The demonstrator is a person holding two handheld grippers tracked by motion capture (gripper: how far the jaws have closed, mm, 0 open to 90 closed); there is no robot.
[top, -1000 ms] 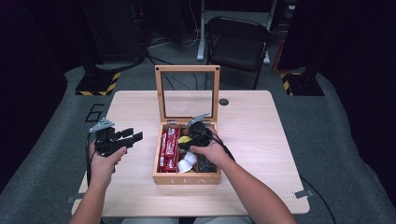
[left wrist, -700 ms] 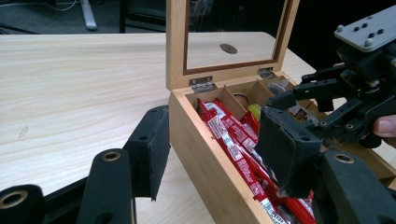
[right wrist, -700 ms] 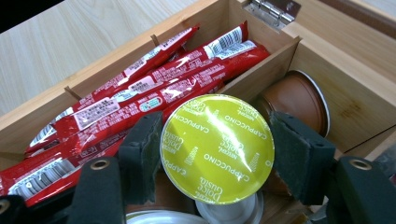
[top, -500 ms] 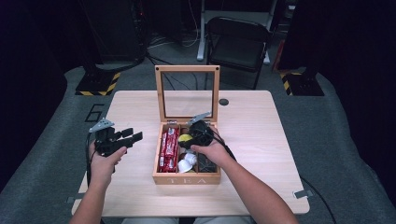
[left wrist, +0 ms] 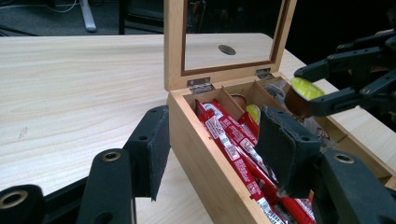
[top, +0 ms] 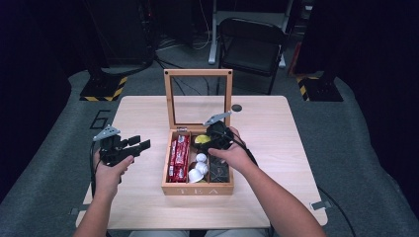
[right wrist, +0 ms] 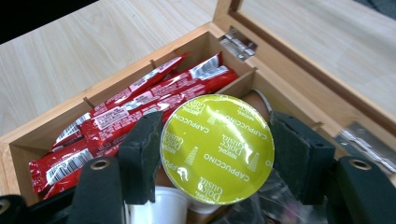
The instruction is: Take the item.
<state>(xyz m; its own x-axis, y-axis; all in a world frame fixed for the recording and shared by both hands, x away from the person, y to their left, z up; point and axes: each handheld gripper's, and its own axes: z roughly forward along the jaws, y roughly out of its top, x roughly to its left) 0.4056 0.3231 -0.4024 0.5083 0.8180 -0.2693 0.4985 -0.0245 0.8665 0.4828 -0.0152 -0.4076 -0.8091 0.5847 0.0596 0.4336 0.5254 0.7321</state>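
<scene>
Right gripper [right wrist: 212,149] pinching yellow-lidded capsule [right wrist: 217,148] marked "Dolce Gusto CAPPUCCINO" between both pads; "TEA" box [top: 197,190] below; left gripper [left wrist: 212,149] spread, empty.

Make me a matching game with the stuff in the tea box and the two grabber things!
Things:
1. red packets
2. yellow-lidded capsule
3. white cups
4. left hand-held gripper

Places or states:
A. held between the jaws of the right hand-held gripper
B. open, holding nothing, over the table left of the wooden box
C. lying in the box's left compartment
D. sitting in the box's middle compartment

Pairs: 1-C, 2-A, 3-D, 4-B
</scene>
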